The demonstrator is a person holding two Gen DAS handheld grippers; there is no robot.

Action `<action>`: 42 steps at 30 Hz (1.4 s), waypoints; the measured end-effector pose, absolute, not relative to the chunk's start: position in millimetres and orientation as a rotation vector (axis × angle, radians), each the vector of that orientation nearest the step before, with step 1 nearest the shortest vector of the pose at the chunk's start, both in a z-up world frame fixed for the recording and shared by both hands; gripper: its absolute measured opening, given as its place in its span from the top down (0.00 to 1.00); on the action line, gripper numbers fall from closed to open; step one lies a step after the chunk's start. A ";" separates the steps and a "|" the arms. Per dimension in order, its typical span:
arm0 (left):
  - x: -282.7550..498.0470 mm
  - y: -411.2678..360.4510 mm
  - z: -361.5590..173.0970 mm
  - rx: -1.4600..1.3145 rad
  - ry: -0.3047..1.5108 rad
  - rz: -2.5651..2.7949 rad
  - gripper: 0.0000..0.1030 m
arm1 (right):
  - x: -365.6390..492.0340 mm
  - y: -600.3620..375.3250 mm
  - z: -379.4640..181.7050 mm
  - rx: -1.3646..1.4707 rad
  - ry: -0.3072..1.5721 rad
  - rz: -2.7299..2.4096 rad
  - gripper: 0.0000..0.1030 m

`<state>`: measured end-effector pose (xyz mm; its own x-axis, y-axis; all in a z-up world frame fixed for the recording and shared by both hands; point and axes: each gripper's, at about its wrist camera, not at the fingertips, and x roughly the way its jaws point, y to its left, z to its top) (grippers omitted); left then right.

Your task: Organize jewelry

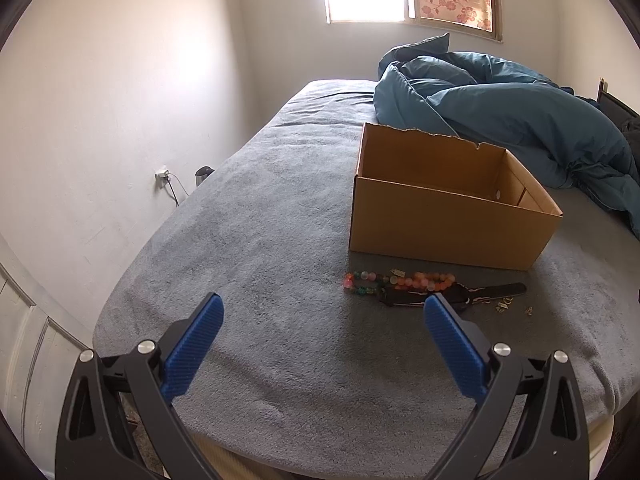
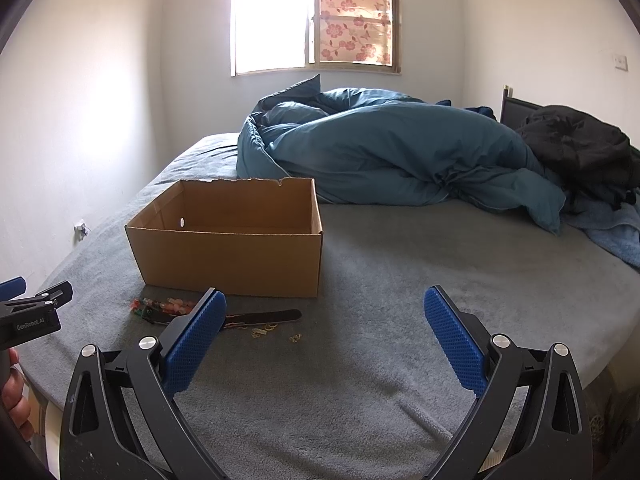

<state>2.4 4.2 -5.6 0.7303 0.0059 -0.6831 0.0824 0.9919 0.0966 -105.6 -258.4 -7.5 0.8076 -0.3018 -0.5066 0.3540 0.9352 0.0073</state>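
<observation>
An open cardboard box (image 1: 448,220) (image 2: 232,256) stands on the grey bed. Just in front of it lies a string of orange, pink and green beads (image 1: 396,282) (image 2: 168,305), beside a black strap-like piece (image 1: 496,292) (image 2: 264,317) and small gold bits (image 1: 505,305) (image 2: 296,338). My left gripper (image 1: 324,308) hovers open over the bed, short of the jewelry, its right finger overlapping the strap. My right gripper (image 2: 324,300) is open too, to the right of the jewelry, nothing between its fingers. The left gripper's body (image 2: 28,312) shows at the right wrist view's left edge, held by a hand.
A rumpled teal duvet (image 2: 380,148) (image 1: 500,112) lies behind the box. Black clothing (image 2: 580,144) and a blue towel (image 2: 612,236) sit at the far right. A wall with a socket (image 1: 162,174) runs along the bed's left side. Grey blanket (image 2: 440,264) stretches right of the box.
</observation>
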 end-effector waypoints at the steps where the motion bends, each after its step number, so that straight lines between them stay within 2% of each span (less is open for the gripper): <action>1: 2.4 5.1 -5.9 0.124 0.751 -0.043 0.04 | -105.0 -257.5 -7.7 0.104 0.524 -0.351 0.07; 42: 0.9 -0.2 -6.1 0.136 0.749 -0.045 0.04 | -104.7 -256.7 -13.2 0.108 0.528 -0.350 0.07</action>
<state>0.9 -0.2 -6.1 0.7316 0.0076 -0.6816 0.0898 0.9902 0.1074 -104.7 -256.7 -13.2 0.8060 -0.2987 -0.5111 0.3538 0.9353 0.0113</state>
